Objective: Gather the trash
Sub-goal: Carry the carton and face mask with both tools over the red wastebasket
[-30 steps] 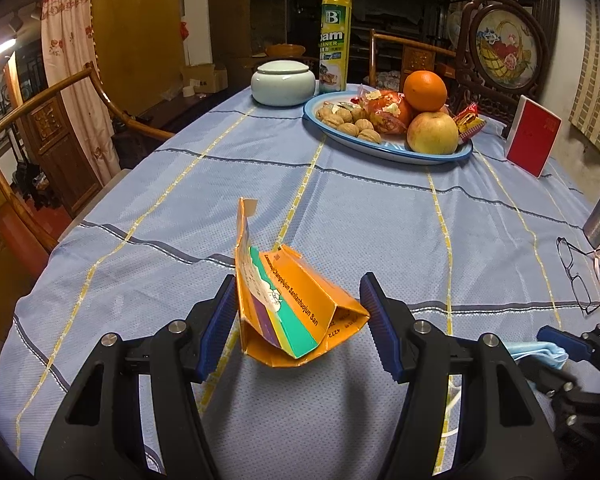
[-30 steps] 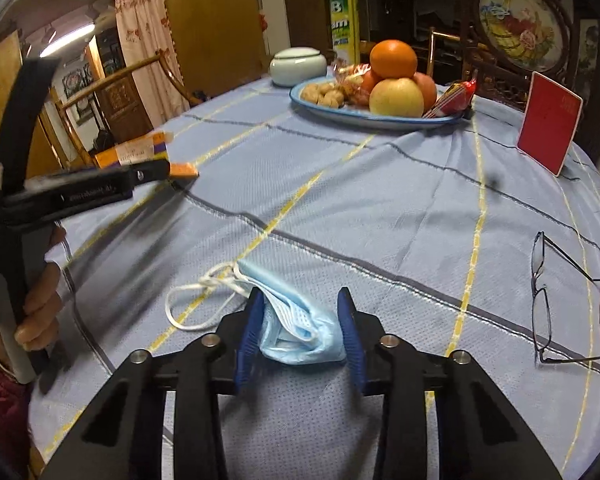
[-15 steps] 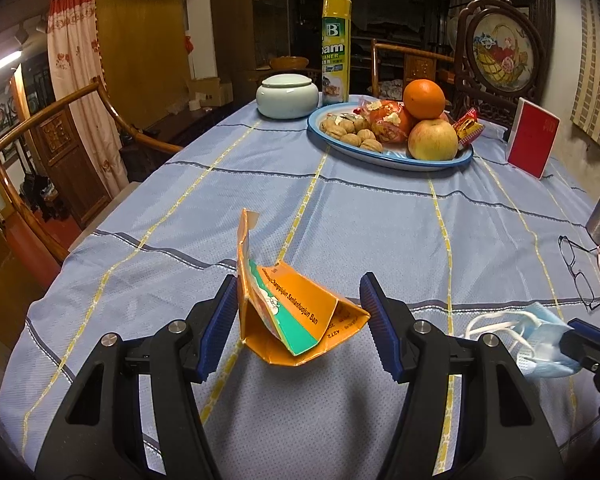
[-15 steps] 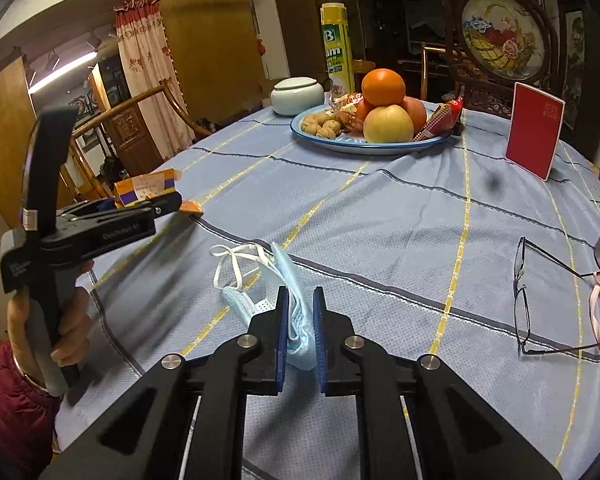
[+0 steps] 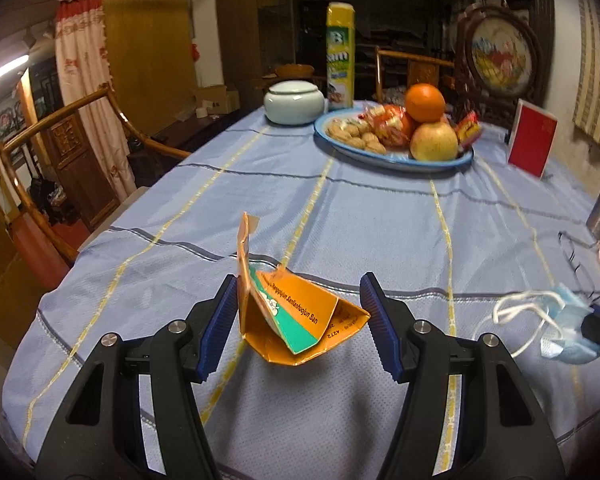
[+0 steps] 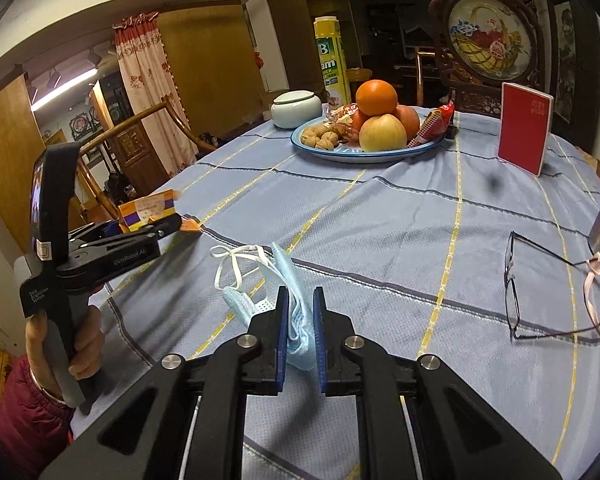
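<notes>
Left wrist view: the left claw (image 5: 296,312) is holding a crumpled orange carton (image 5: 296,320) between its blue pads, jaws partly apart and pressing on the carton's two edges. The carton is hanging just above the blue striped worktop (image 5: 380,216), so this piece of trash looks collected but not yet binned. At the right edge the mask (image 5: 568,328) is dangling from the tip of the other claw, its white loops trailing toward the cloth.

Right wrist view: the right claw (image 6: 300,320) is standing nearly together, clamped on the folded blue mask (image 6: 296,312), which is sticking up between the pads with its ear loops (image 6: 236,260) hanging to the left. Further left, a hand (image 6: 80,344) is gripping the left claw (image 6: 176,224) with the carton (image 6: 148,210) at its tip.

So both pieces seem picked up; carrying them to a bin, which no view is showing, is what appears left. Glasses (image 6: 540,280), a fruit plate (image 6: 364,154), a jar (image 6: 296,108) and a red booklet (image 6: 524,128) are lying on the worktop and do not look like trash.
</notes>
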`<state>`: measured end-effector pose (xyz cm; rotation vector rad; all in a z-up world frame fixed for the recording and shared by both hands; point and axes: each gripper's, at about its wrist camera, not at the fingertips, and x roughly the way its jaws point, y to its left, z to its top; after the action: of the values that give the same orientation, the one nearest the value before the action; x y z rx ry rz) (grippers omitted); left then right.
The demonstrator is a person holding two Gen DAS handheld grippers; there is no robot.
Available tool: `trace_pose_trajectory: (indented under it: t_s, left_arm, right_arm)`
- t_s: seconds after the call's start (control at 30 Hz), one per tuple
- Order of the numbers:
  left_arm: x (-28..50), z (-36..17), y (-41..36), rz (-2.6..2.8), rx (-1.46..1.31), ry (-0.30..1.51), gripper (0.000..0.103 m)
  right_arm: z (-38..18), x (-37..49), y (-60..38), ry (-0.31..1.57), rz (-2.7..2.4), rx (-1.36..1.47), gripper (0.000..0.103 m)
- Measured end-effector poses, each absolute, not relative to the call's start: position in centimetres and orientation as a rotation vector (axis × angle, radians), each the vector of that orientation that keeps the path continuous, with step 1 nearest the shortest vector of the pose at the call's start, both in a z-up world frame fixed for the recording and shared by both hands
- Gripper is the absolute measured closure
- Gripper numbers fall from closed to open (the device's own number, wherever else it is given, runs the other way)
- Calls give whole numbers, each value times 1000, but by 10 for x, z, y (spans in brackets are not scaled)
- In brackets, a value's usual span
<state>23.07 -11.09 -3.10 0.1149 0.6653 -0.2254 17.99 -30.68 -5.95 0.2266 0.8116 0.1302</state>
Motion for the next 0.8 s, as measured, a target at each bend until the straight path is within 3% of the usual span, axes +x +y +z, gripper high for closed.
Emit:
trace_pose_trajectory:
  t_s: [0.4, 0.6, 0.63, 0.67, 0.73, 0.8]
  left_arm:
    - [169, 16, -51, -201, 45, 586, 42]
    - [147, 19, -19, -254, -5, 644, 42]
    - [149, 15, -19, -279, -12, 672, 38]
    - [150, 12, -20, -297, -19, 694, 27]
    - [159, 0, -26, -320, -37, 745, 14]
    - [173, -14, -39, -305, -28, 796, 13]
  right_arm:
    - [-37, 146, -296, 750, 182, 280, 91]
    - [-24, 130, -276, 721, 224, 278, 91]
    - [-23, 128, -273, 720, 232, 279, 91]
    - [-22, 126, -271, 719, 237, 278, 91]
    - [-20, 122, -269, 715, 239, 274, 91]
    - [-20, 119, -271, 711, 236, 274, 91]
